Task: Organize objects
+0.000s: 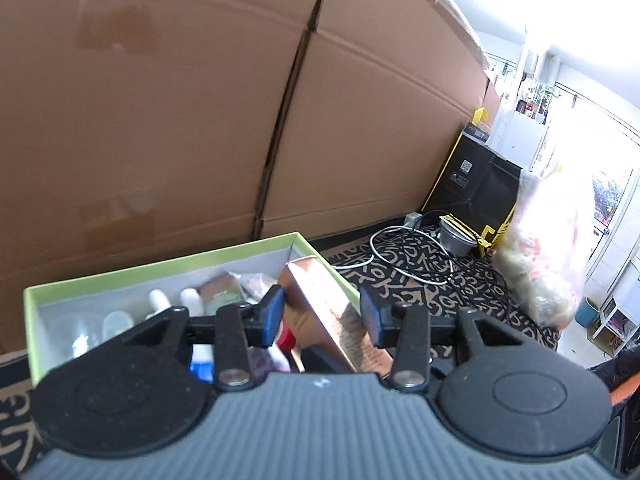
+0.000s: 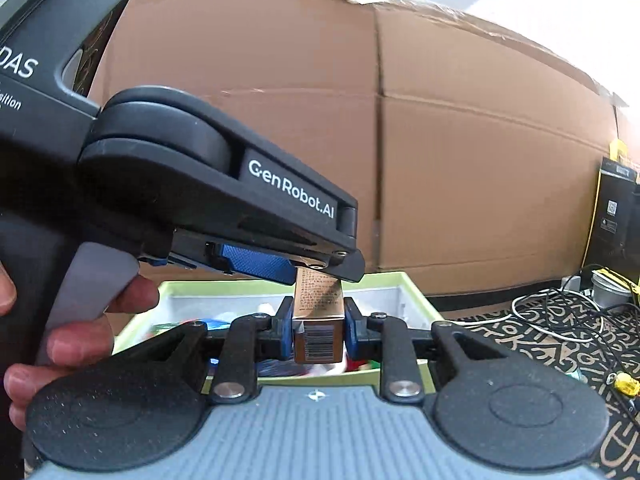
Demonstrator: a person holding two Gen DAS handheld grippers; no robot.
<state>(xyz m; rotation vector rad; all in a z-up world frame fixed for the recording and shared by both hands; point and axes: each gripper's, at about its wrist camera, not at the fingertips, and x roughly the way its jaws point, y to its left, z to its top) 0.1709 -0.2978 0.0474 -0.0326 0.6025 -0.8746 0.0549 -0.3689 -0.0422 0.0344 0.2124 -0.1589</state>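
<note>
A long copper-coloured carton (image 1: 320, 304) with fine print is held over a green-rimmed storage box (image 1: 160, 266) full of small bottles and packets. My right gripper (image 2: 318, 334) is shut on the carton's (image 2: 319, 320) barcode end. My left gripper (image 1: 322, 316) is open, its blue pads either side of the carton without pressing it. In the right wrist view the left gripper (image 2: 256, 260) reaches in from the left above the carton and the green box (image 2: 416, 296).
Large cardboard boxes (image 1: 180, 100) stand as a wall right behind the green box. On the patterned rug (image 1: 420, 276) to the right lie white and black cables (image 1: 404, 248), a small metal pot (image 1: 456, 236), a black and yellow box (image 1: 476, 188) and a filled plastic bag (image 1: 540, 248).
</note>
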